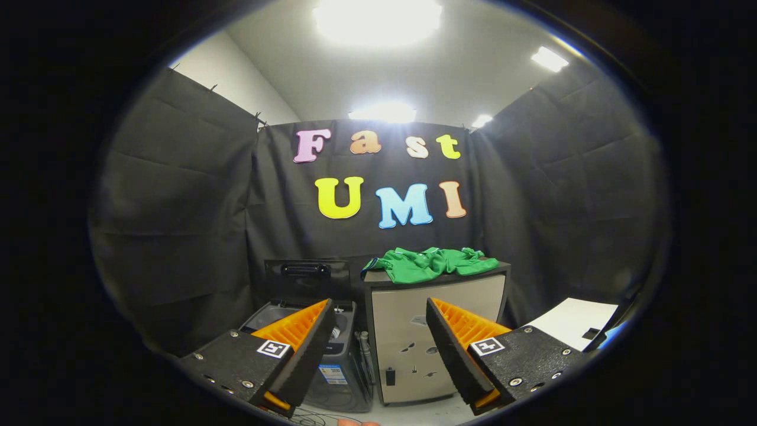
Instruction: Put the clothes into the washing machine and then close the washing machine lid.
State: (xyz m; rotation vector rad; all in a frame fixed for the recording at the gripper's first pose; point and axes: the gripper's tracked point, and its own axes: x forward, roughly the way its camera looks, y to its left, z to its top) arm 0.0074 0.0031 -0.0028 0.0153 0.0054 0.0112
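A crumpled green garment [430, 263] lies on top of a pale cabinet [437, 337] beyond my fingers. To the left of the cabinet stands a small dark top-loading washing machine [331, 361] with its lid [306, 279] raised upright; its opening is partly hidden behind my left finger. My gripper [378, 349] is open, well short of both, with nothing between its fingers. The cabinet's front shows in the gap between them.
Black cloth walls close the booth on three sides. A white surface [572, 322] lies at the right, beyond my right finger. Cables [319, 417] trail on the pale floor in front of the washing machine.
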